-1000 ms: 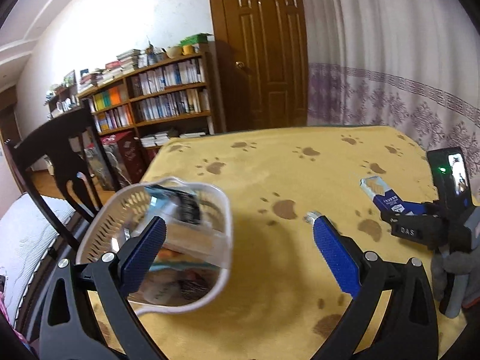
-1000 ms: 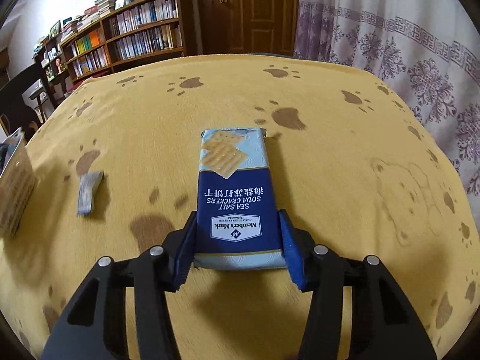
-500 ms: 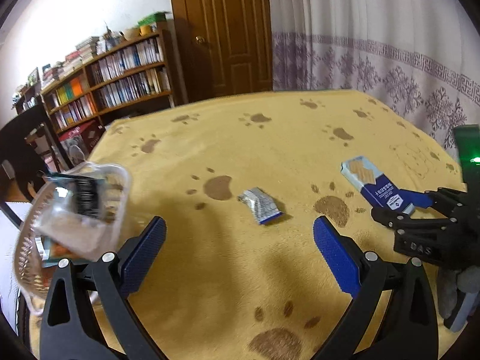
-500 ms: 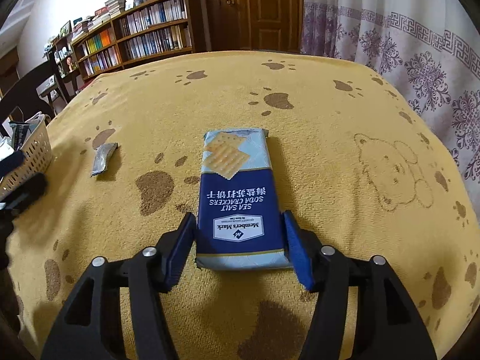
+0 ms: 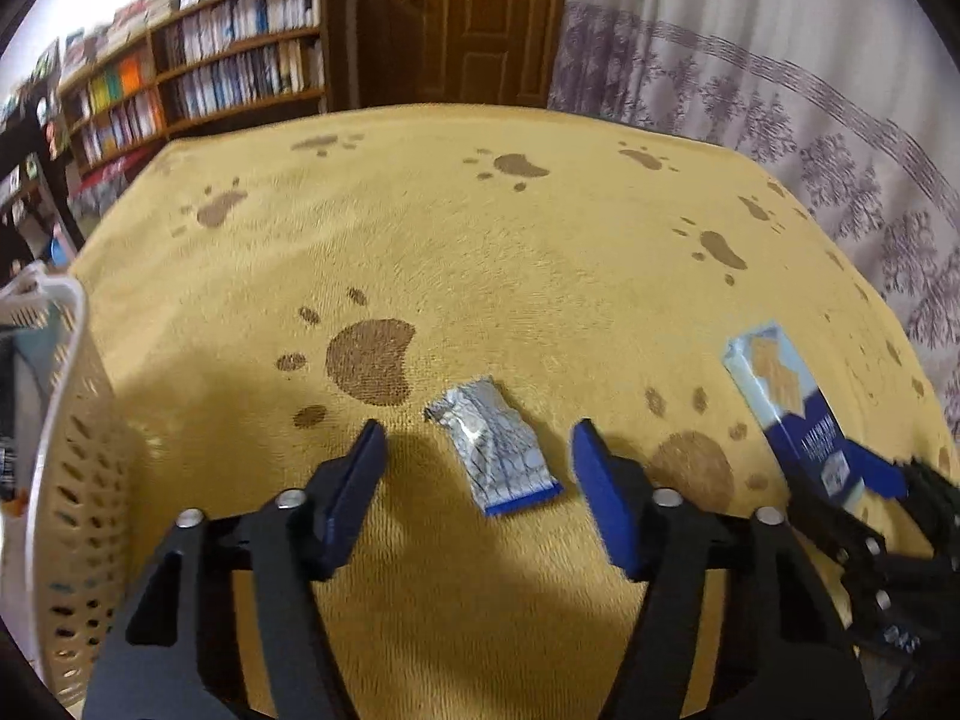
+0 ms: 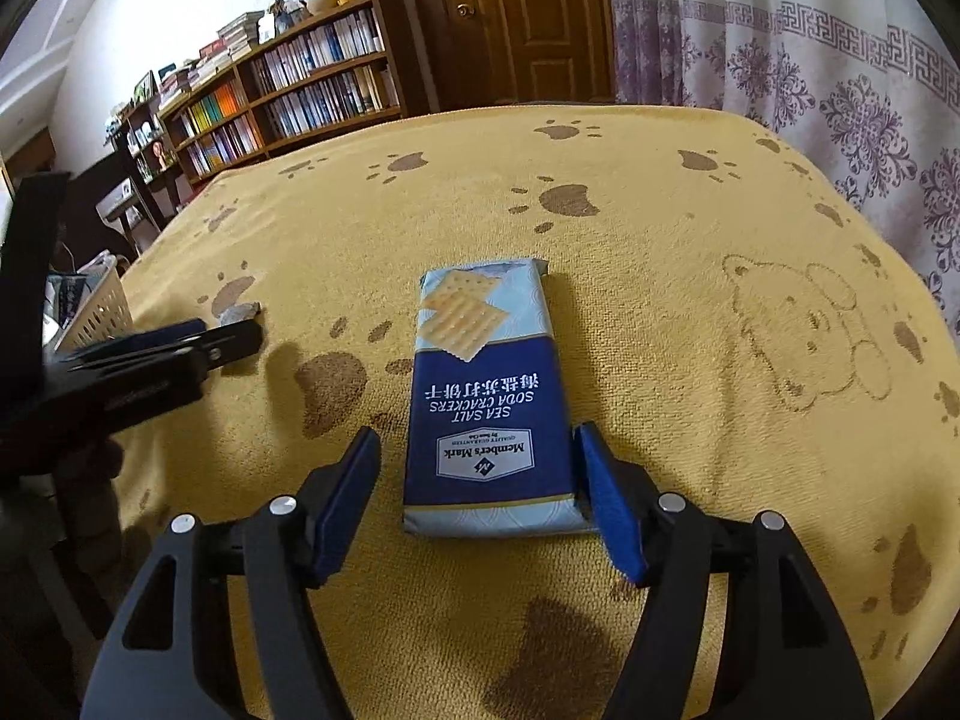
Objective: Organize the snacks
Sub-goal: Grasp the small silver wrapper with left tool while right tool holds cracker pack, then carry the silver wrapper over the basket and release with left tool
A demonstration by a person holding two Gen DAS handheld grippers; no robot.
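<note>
My left gripper (image 5: 477, 441), wide, now straddles the silver packet (image 5: 492, 447); my right gripper (image 6: 477, 450) has loosened around the cracker pack (image 6: 489, 396).

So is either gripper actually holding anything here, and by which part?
Nothing is held. The left gripper is open around the small silver packet. The right gripper is open around the near end of the cracker pack, which lies flat.

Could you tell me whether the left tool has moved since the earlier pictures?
Yes. The left tool has swung right, away from the basket, and now brackets the silver snack packet on the yellow cloth.
</note>
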